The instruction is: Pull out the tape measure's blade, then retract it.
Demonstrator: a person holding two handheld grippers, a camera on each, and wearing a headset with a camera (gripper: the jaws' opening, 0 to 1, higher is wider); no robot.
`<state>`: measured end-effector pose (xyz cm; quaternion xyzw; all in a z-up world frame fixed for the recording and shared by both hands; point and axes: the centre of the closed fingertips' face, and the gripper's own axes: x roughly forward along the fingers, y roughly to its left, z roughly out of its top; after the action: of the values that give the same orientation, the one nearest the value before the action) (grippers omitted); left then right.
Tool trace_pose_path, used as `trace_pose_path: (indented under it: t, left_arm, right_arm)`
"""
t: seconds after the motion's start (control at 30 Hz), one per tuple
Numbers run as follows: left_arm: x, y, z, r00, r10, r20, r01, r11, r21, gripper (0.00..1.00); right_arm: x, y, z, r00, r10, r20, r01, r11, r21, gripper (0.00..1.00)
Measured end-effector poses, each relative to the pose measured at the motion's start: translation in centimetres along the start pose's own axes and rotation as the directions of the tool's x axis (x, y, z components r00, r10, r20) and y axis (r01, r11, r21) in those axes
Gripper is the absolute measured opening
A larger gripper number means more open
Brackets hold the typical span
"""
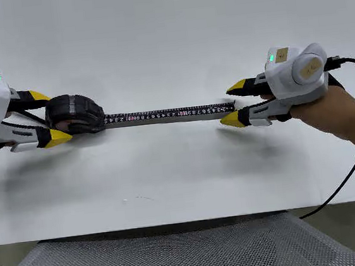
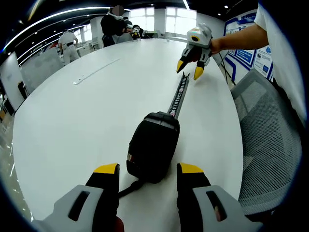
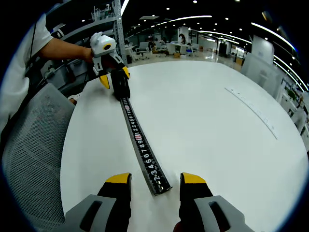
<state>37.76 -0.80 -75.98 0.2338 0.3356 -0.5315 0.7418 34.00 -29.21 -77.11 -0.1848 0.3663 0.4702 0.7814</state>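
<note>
Fingers on the left gripper (image 1: 52, 116) sit spread around the back of the tape measure (image 1: 77, 112) in the head view. Its blade (image 1: 169, 113) lies pulled out flat across the white table (image 1: 167, 39) to the right gripper (image 1: 227, 106). Left gripper view: slim gaps either side of the tape measure, so no pinch. Right gripper view: fingers open too, blade tip on the table between them, untouched.
</note>
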Motion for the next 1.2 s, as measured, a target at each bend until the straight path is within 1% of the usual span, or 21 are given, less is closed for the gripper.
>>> trace_pose_path:
  t: [0.03, 0.13, 0.2, 0.23, 0.3, 0.33, 0.37, 0.4, 0.43, 0.47, 0.53, 0.57, 0.63, 0.67, 0.73, 0.8, 0.83, 0.93, 1.03, 1.13, 1.2]
  left_arm:
    - [-0.1, 0.0, 0.0, 0.9999, 0.009, 0.006, -0.009, 1.0, -0.006, 0.45]
    - [-0.6, 0.1, 0.1, 0.9987, 0.037, 0.036, -0.035, 0.998, -0.06, 0.52]
    - [-0.9, 0.0, 0.2, 0.998, 0.046, 0.044, -0.042, 0.996, -0.075, 0.54]
    - [-1.1, 0.1, 0.2, 0.9969, 0.062, 0.049, -0.058, 0.995, -0.086, 0.56]
    - [-1.4, 0.1, 0.2, 0.9959, 0.074, 0.053, -0.068, 0.992, -0.106, 0.59]
    - [-1.7, 0.2, 0.2, 0.9941, 0.089, 0.063, -0.082, 0.99, -0.114, 0.6]
    - [-1.8, 0.3, 0.3, 0.9924, 0.103, 0.068, -0.094, 0.989, -0.116, 0.61]
    - [-2.0, 0.1, 0.3, 0.9913, 0.104, 0.081, -0.094, 0.988, -0.124, 0.62]
    - [-2.2, 0.1, 0.3, 0.9904, 0.11, 0.083, -0.098, 0.985, -0.14, 0.62]
    - [-2.3, 0.3, 0.2, 0.9869, 0.136, 0.087, -0.123, 0.983, -0.139, 0.64]
    - [-2.6, 0.2, 0.1, 0.9856, 0.143, 0.091, -0.129, 0.981, -0.144, 0.66]
    - [-2.8, 0.2, 0.2, 0.9811, 0.163, 0.104, -0.145, 0.976, -0.161, 0.67]
    - [-3.0, -0.2, 0.1, 0.9814, 0.16, 0.107, -0.139, 0.974, -0.179, 0.68]
    - [-3.1, -0.3, 0.0, 0.979, 0.172, 0.109, -0.151, 0.972, -0.181, 0.69]
    - [-3.3, -0.7, -0.2, 0.978, 0.178, 0.109, -0.155, 0.969, -0.191, 0.7]
    - [-3.5, -0.9, -0.4, 0.9742, 0.194, 0.115, -0.169, 0.965, -0.203, 0.72]
    - [-3.6, -1.1, -0.5, 0.9744, 0.193, 0.115, -0.167, 0.963, -0.21, 0.72]
    - [-3.9, -1.6, -0.6, 0.9706, 0.208, 0.121, -0.176, 0.957, -0.231, 0.76]
    - [-4.2, -2.0, -0.7, 0.9674, 0.218, 0.129, -0.183, 0.953, -0.241, 0.77]
    - [-4.6, -2.3, -0.7, 0.9615, 0.233, 0.146, -0.19, 0.946, -0.262, 0.79]
    - [-4.7, -2.5, -0.7, 0.96, 0.237, 0.148, -0.192, 0.944, -0.269, 0.79]
  right_arm:
    - [-0.1, 0.0, 0.0, 1.0, -0.007, 0.002, 0.007, 1.0, 0.003, 0.39]
    - [-0.2, 0.3, 0.1, 0.9997, -0.023, 0.012, 0.023, 0.999, 0.023, 0.44]
    - [-0.3, 0.4, -0.1, 0.9995, -0.031, 0.008, 0.031, 0.999, 0.027, 0.48]
    - [-0.4, 0.5, 0.0, 0.9992, -0.037, 0.015, 0.036, 0.999, 0.035, 0.5]
    - [-0.5, 0.5, 0.1, 0.9985, -0.047, 0.029, 0.046, 0.998, 0.045, 0.54]
    - [-0.7, 0.8, 0.1, 0.9985, -0.049, 0.025, 0.048, 0.998, 0.044, 0.55]
    - [-0.9, 0.7, 0.3, 0.9973, -0.066, 0.03, 0.065, 0.997, 0.035, 0.56]
    - [-1.1, 0.8, 0.8, 0.995, -0.079, 0.061, 0.077, 0.996, 0.04, 0.58]
    - [-1.2, 0.9, 0.7, 0.9947, -0.083, 0.06, 0.08, 0.996, 0.051, 0.6]
    - [-1.3, 1.0, 0.4, 0.9948, -0.087, 0.054, 0.083, 0.995, 0.058, 0.61]
    - [-1.4, 1.2, 0.2, 0.994, -0.093, 0.058, 0.089, 0.993, 0.071, 0.64]
    - [-1.5, 1.4, 0.1, 0.9934, -0.098, 0.06, 0.093, 0.992, 0.082, 0.66]
    - [-1.7, 1.6, -0.1, 0.9925, -0.105, 0.062, 0.1, 0.991, 0.089, 0.69]
    - [-1.8, 1.9, -0.1, 0.9919, -0.11, 0.063, 0.104, 0.99, 0.091, 0.7]
    - [-1.9, 2.1, 0.0, 0.9901, -0.121, 0.071, 0.114, 0.989, 0.098, 0.73]
    - [-2.1, 2.3, -0.1, 0.9899, -0.126, 0.066, 0.119, 0.988, 0.101, 0.74]
    - [-2.1, 2.4, -0.1, 0.9893, -0.13, 0.066, 0.123, 0.987, 0.103, 0.75]
    - [-2.3, 2.8, -0.1, 0.9885, -0.134, 0.071, 0.125, 0.986, 0.114, 0.78]
    - [-2.4, 3.2, -0.2, 0.9876, -0.14, 0.071, 0.132, 0.985, 0.115, 0.8]
    - [-2.4, 3.4, -0.4, 0.9857, -0.149, 0.079, 0.139, 0.982, 0.125, 0.83]
    - [-2.4, 3.6, -0.5, 0.9854, -0.151, 0.079, 0.141, 0.982, 0.126, 0.84]
